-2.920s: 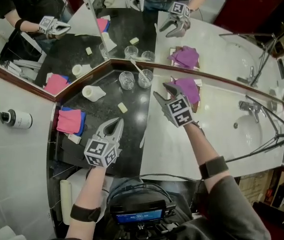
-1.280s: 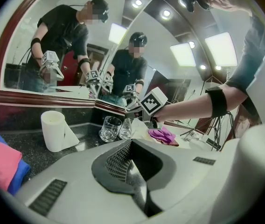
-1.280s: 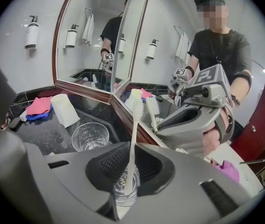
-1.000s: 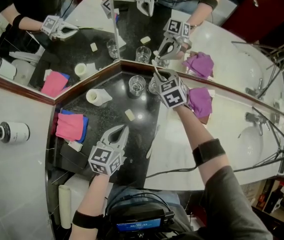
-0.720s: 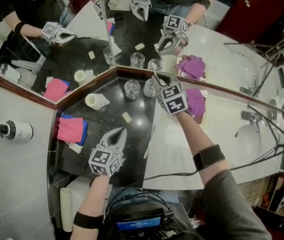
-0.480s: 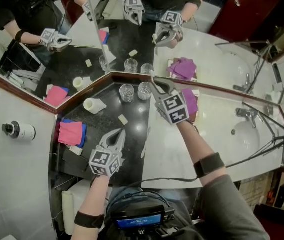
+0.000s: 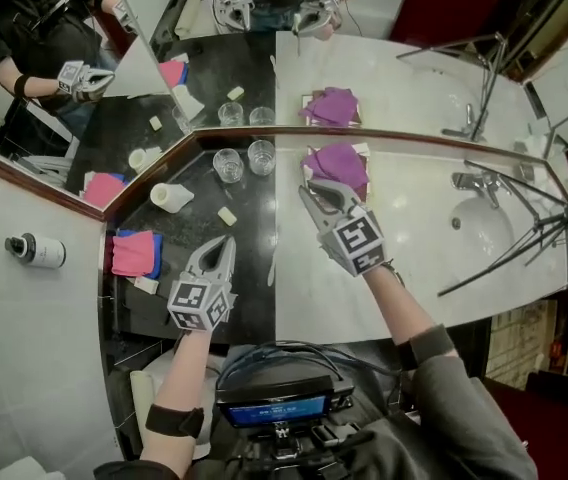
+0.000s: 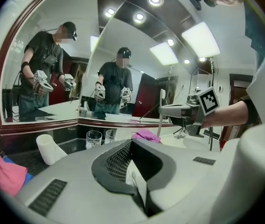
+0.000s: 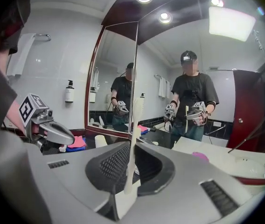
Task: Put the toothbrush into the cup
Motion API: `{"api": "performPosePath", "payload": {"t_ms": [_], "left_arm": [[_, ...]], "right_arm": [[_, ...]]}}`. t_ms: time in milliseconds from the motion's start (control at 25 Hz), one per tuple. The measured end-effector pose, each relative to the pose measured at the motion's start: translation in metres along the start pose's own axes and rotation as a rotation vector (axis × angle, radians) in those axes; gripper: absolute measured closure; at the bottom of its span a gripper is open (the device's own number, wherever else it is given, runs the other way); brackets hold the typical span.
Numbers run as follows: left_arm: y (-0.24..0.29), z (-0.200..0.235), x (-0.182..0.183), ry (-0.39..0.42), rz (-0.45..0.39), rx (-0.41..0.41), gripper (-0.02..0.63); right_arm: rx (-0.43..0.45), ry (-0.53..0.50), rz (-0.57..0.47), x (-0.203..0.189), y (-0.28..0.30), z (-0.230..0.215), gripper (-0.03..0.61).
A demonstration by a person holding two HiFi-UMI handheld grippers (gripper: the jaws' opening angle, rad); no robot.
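Fingers of the right gripper pinch the toothbrush upright over the tabletop, the left gripper pressed together and empty; it seems mid-carry, and next the brush end must go into a glass cup.

The toothbrush no longer leans in the right-hand glass cup, where it stood a few seconds ago. A second back the right gripper was reaching in at that cup, far back by the corner. It is now drawn nearer and to the right, over the white counter on the near side of the purple cloth. Its jaws are clamped on the brush's handle, and the brush stands upright between them.
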State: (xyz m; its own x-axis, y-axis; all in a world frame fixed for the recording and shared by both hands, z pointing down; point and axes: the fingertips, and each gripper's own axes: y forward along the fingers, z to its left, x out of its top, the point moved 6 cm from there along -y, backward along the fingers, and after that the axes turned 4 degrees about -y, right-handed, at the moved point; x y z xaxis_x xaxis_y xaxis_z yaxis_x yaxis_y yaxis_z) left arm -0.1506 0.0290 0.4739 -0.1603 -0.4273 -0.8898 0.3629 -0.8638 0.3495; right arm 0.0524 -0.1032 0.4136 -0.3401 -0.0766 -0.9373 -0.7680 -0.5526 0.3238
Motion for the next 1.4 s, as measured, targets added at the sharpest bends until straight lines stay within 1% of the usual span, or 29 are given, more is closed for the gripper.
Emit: {"api": "performPosePath", "payload": {"t_ms": [200, 320, 440, 680, 1040, 1200, 1400], "left_arm": [[-0.005, -0.008, -0.002, 0.014, 0.014, 0.001, 0.614], [-0.007, -0.013, -0.005, 0.016, 0.022, 0.001, 0.614], [-0.008, -0.018, -0.006, 0.02, 0.025, -0.006, 0.614], [-0.014, -0.02, -0.011, 0.017, 0.036, -0.011, 0.614], [-0.024, -0.013, -0.029, -0.004, 0.071, -0.012, 0.614], [-0.028, -0.008, -0.034, -0.011, 0.077, -0.005, 0.614], [-0.031, -0.003, -0.037, -0.018, 0.085, -0.004, 0.614]], "right_arm": [[-0.029, 0.093, 0.028, -0.033, -0.04, 0.013, 0.523], [-0.052, 0.176, 0.052, -0.051, -0.055, 0.019, 0.523], [-0.067, 0.233, 0.093, -0.066, -0.062, 0.027, 0.523], [-0.055, 0.33, 0.24, -0.113, -0.052, 0.044, 0.525], [-0.015, 0.475, 0.445, -0.159, -0.027, 0.065, 0.525], [-0.033, 0.546, 0.545, -0.186, -0.016, 0.068, 0.525], [-0.031, 0.573, 0.629, -0.207, -0.001, 0.069, 0.525]]}}
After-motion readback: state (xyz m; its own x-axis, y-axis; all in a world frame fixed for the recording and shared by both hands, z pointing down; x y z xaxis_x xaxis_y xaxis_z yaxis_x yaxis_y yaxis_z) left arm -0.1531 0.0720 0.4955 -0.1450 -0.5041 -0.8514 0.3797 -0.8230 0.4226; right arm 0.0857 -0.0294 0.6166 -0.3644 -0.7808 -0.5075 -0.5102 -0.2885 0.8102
